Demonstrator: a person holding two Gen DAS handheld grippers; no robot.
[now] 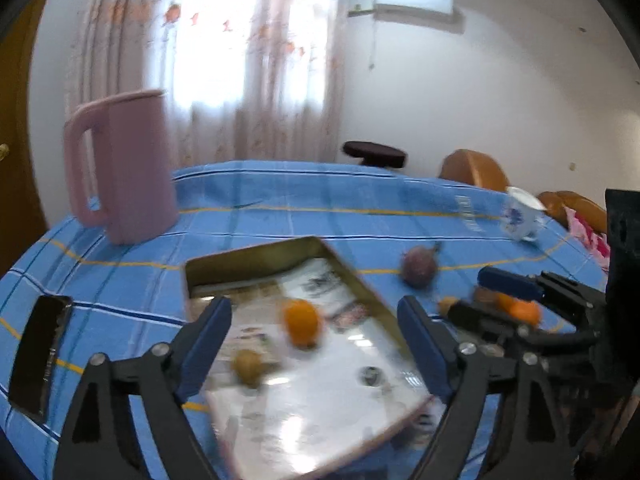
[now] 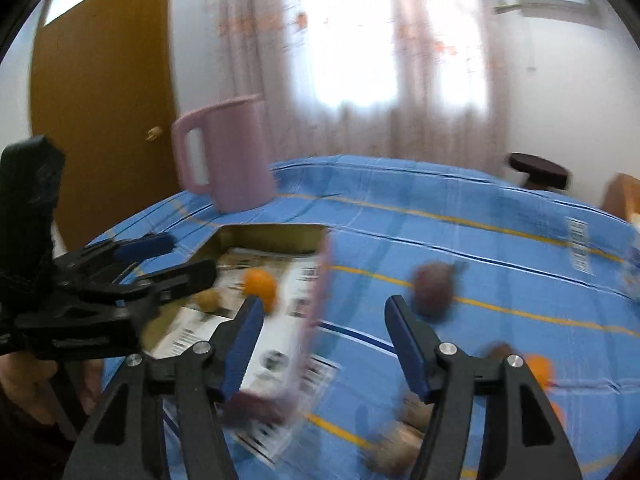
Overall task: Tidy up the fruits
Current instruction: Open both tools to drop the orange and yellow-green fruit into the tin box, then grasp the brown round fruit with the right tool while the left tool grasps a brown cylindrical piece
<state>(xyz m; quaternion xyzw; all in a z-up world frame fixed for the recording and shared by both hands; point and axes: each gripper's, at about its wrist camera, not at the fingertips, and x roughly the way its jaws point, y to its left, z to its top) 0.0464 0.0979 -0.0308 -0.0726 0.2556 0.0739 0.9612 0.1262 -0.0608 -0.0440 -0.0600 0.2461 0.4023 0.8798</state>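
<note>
Both tools gape wide, holding nothing: the left tool (image 1: 314, 334) frames an orange (image 1: 302, 322) in the tray (image 1: 256, 258); a purple fruit (image 2: 432, 290) lies just beyond the right tool (image 2: 324, 344).

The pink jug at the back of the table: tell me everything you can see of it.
The pink jug is tall, matte and plastic-looking, with one large loop handle on its left side and a small spout at the rim. It stands upright on the blue checked tablecloth, behind the far left corner of the tray and apart from it. Nothing else touches it; its inside is hidden.
</note>
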